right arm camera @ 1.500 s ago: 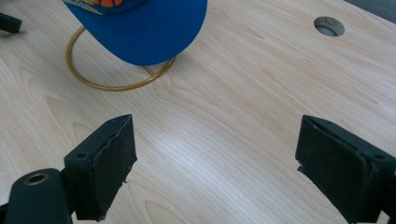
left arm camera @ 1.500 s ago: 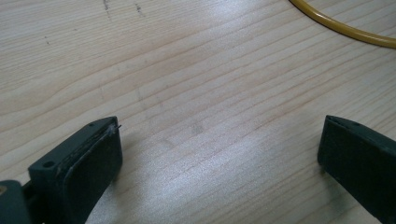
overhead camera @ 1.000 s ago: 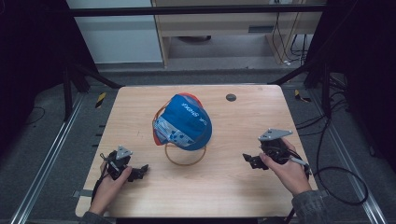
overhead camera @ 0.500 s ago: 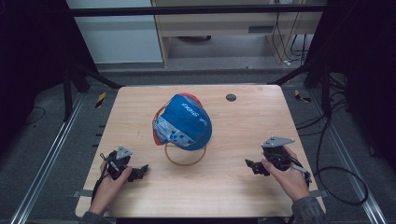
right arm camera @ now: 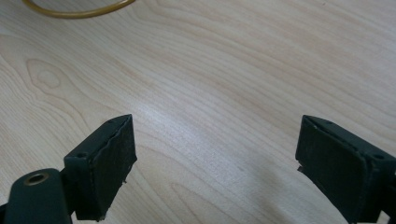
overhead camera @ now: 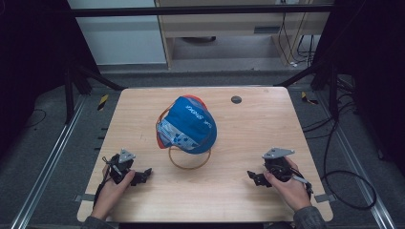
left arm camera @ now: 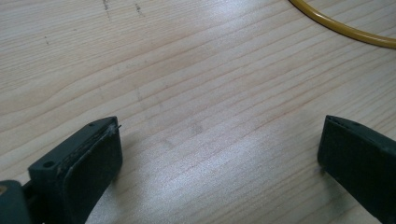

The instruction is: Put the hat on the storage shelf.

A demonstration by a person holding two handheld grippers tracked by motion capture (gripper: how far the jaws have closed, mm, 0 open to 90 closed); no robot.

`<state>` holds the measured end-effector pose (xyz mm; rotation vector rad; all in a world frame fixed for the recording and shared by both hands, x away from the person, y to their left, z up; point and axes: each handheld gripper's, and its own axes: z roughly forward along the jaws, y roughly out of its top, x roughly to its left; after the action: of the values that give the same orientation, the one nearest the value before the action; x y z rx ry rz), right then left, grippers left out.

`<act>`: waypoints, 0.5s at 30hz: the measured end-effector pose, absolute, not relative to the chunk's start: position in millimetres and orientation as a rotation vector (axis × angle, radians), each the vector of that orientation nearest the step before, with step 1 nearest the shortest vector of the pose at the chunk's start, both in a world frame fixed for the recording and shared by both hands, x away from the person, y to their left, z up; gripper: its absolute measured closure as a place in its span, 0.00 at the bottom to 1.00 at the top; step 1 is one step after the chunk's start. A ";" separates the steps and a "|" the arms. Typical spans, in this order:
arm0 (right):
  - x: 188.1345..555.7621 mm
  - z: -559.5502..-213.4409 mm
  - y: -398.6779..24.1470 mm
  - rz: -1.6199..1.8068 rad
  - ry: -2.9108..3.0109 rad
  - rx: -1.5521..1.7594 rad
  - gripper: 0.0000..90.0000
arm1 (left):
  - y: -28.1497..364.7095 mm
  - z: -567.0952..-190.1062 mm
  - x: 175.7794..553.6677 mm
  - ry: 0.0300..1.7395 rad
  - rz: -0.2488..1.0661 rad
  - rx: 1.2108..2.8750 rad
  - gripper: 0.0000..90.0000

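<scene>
The blue cap (overhead camera: 187,126) is seen at mid-counter (overhead camera: 267,114), its yellowish cord loop (overhead camera: 188,162) on the near side, both left tongs (overhead camera: 145,172) and right tongs (overhead camera: 251,176) released and empty near the front edge, so an approach seems pending, calling for a forward reach.

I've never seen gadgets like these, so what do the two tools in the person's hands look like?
Each is a small black hand-held tool. The left gripper and the right gripper both carry a grey three-cornered plate on top and end in two chunky black jaws with flat rubbery pads. A dark cable trails from each. Grey sleeve cuffs show at the wrists.
</scene>
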<state>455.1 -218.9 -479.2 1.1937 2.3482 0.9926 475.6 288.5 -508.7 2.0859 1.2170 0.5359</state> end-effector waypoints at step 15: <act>456.0 -495.6 -206.6 1.027 2.314 1.211 0.13 | 288.6 -508.7 475.6 1.217 0.535 2.086 0.00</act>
<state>456.0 -206.6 -495.6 1.2110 2.3142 1.0266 475.6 288.6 -508.7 2.0862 1.2169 0.5353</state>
